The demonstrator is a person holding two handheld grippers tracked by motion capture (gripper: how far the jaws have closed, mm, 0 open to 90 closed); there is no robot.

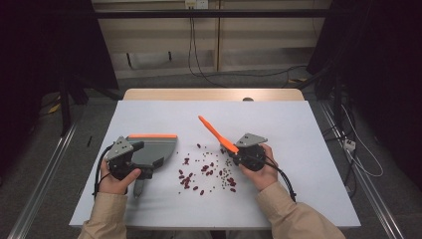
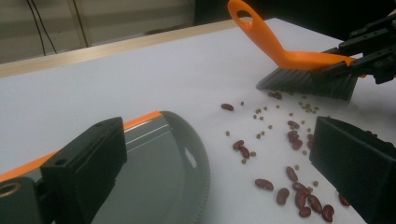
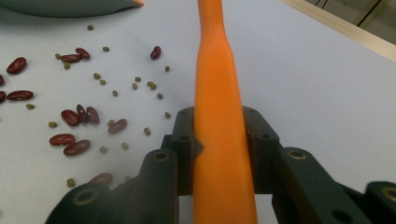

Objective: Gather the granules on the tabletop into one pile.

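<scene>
A grey dustpan (image 1: 160, 147) with an orange lip lies flat at the table's left, its handle toward the person. My left gripper (image 1: 144, 159) hovers over the pan's rear with its jaws wide apart; in the left gripper view (image 2: 219, 144) the dustpan (image 2: 163, 172) lies below them and nothing is pinched. My right gripper (image 1: 238, 154) is shut on the orange brush (image 1: 215, 133), clamping its handle (image 3: 218, 135). The brush's dark bristles (image 2: 308, 83) rest on the table by the right gripper (image 2: 369, 51). Red kidney beans and small green beans (image 1: 206, 172) lie scattered between pan and brush.
The white table top (image 1: 298, 124) has a wooden strip (image 1: 214, 94) along its far edge. Cables (image 1: 358, 149) trail over the floor to the right, and metal rails (image 1: 45, 174) run along both sides. Dark curtains hang at the back corners.
</scene>
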